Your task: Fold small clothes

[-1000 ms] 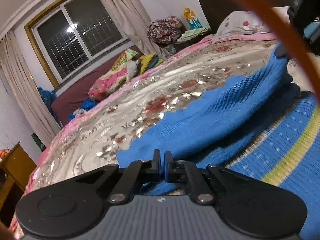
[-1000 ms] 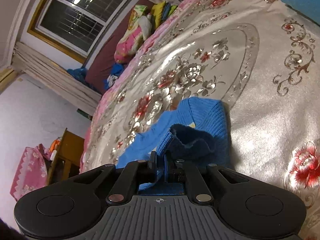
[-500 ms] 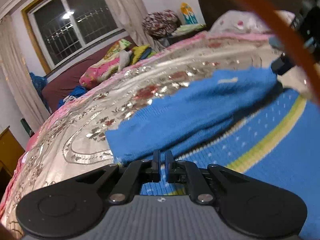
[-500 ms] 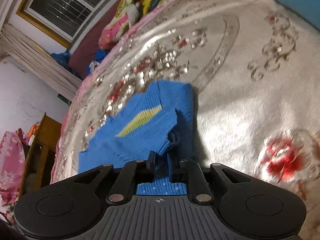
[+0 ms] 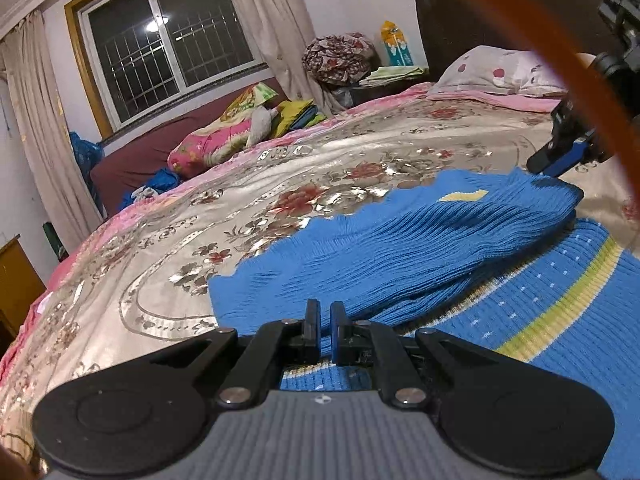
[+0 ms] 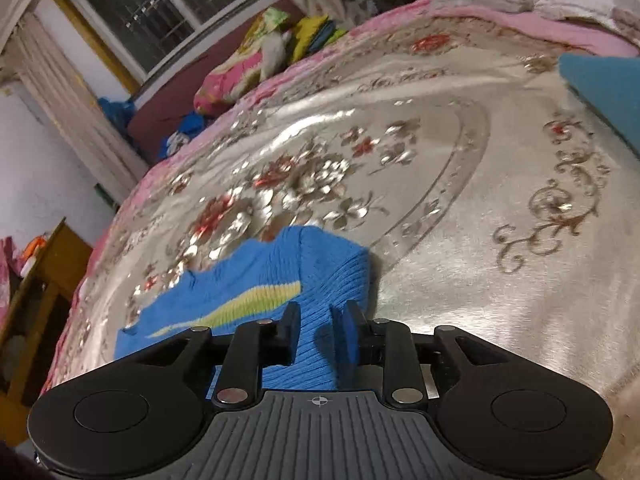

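1. We read this as the end of a fold: the blue ribbed knit garment with a yellow-green stripe [image 5: 420,256] lies on the shiny floral satin bedspread [image 5: 200,232], its top flap laid back over the striped lower layer.
2. Left tool [image 5: 325,314]: jaws pressed nearly together, pinching the near edge of the folded blue flap at 6 o'clock in the left view.
3. Right tool [image 6: 316,322]: jaws opening, blue knit between them; the pads look to be coming off the cloth, so we call it a release of the far corner.
4. In the left view the right tool shows at 2 o'clock, just beyond the fold's far corner.
5. Next move, we judge: the left tool lets go too, both lift clear, then regrip for the next fold; keep the flap from dragging.
6. Hard to make out: the garment's type and sleeves, its near part hidden under both tool bodies.
7. An orange band [image 5: 560,60] crosses the left view's upper right; we cannot tell what it is.
8. A teal cloth [image 6: 604,92] at 2 o'clock in the right view is cut off by the edge.
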`<state>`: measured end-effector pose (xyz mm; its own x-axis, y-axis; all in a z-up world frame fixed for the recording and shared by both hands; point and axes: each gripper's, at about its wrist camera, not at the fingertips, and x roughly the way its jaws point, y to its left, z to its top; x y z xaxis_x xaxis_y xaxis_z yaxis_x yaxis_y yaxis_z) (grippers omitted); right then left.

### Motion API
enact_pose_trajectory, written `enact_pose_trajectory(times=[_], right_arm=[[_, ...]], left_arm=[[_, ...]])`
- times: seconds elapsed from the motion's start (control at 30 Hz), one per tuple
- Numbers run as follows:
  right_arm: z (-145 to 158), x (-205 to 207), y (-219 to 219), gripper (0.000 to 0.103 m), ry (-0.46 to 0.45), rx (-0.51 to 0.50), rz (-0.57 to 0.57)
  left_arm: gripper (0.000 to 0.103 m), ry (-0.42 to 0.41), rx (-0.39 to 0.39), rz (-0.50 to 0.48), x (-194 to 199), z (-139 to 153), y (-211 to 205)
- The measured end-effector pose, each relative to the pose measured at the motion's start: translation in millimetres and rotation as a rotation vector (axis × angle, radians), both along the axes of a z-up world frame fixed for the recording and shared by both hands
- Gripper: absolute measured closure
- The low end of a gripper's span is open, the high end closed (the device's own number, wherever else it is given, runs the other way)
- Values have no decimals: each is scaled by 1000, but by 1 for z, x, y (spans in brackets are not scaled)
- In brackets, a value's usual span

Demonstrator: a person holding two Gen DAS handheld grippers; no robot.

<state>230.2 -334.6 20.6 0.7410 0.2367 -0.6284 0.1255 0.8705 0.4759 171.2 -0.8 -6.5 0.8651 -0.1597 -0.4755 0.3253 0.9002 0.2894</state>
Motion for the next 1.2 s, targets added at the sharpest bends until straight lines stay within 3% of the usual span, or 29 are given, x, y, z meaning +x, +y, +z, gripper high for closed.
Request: enact_pose_trajectory(times=[0.27,0.33,0.5,0.67,0.8,0.97,1.13,1.2], right_arm=[[-10,18,26,79,47,-142,174],[-10,19,25,93,50,-138,170],[7,18,16,98,-38,-96,101],[-4,28,19,95,3,-143,71],[-10,24,20,90,24,-149,68],[13,9,25,89,-56,-181,36],[26,-3,53,89,-143,-273,84],[24,-2,58,88,-139,-298,89]], left_arm=[[88,-17,-21,10,1,4,-1],[88,-23,-28,22,1,5,0],[88,1,-28,80,8,-1,4],[88,81,-22,113,13,-17,10],[88,76,-40,122,6,-14,17],[88,45,-71,132,3,-3,20],[88,69,-85,152,2,-5,24],[87,80,-78,158,0,-7,26]])
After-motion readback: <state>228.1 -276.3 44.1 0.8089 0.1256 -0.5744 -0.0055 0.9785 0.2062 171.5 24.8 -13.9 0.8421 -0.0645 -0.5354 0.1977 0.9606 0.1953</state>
